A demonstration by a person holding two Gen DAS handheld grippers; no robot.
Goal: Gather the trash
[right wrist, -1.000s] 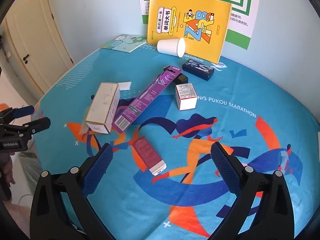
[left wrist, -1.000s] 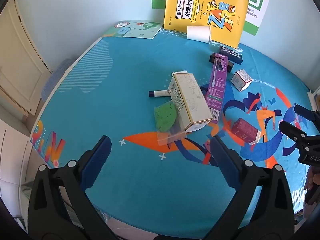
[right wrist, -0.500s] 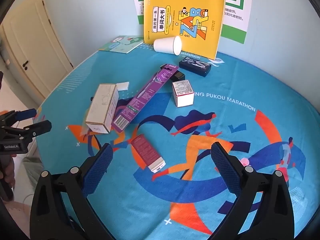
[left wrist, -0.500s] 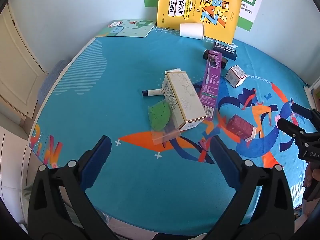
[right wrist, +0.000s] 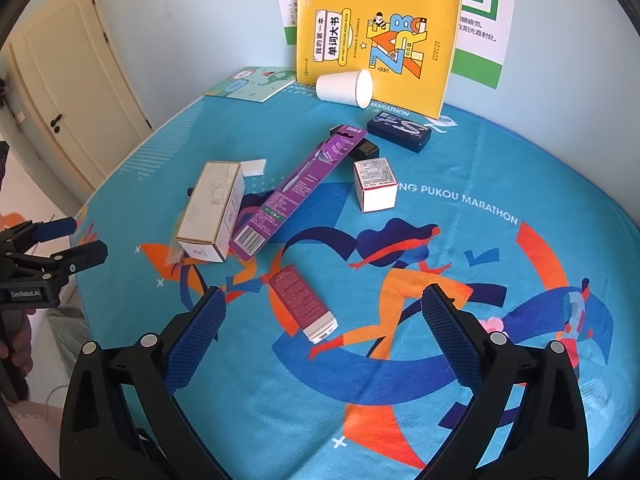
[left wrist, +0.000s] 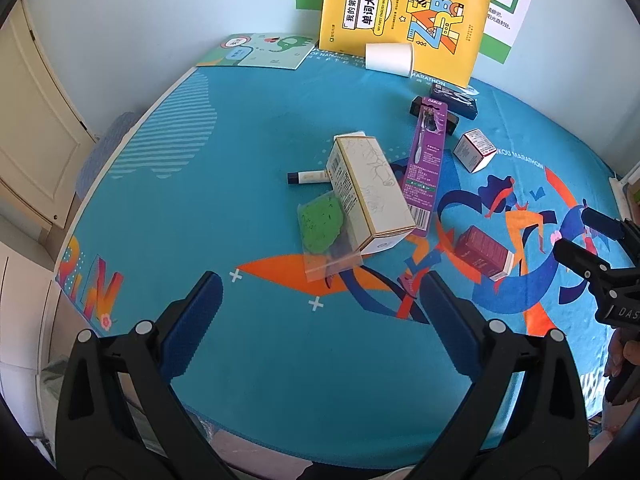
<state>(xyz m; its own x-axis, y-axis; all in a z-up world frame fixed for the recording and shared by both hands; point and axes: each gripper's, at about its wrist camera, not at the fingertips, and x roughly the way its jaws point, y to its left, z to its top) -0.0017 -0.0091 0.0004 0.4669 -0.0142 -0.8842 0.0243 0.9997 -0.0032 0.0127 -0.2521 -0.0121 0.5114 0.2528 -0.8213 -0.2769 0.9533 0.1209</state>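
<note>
Left tool (left wrist: 318,312) hangs with jaws spread wide and empty at lower centre of its frame; right tool (right wrist: 320,320) likewise agape, holding nothing. On the worktop (left wrist: 208,184) we note, left to right: green bag (left wrist: 322,226), beige carton (left wrist: 370,192) touching it, purple toothbrush pack (left wrist: 426,168) leaning on the carton, maroon box (left wrist: 482,252), white cube box (left wrist: 474,150). Paper cup (left wrist: 388,58) lies on its side, upper centre.
</note>
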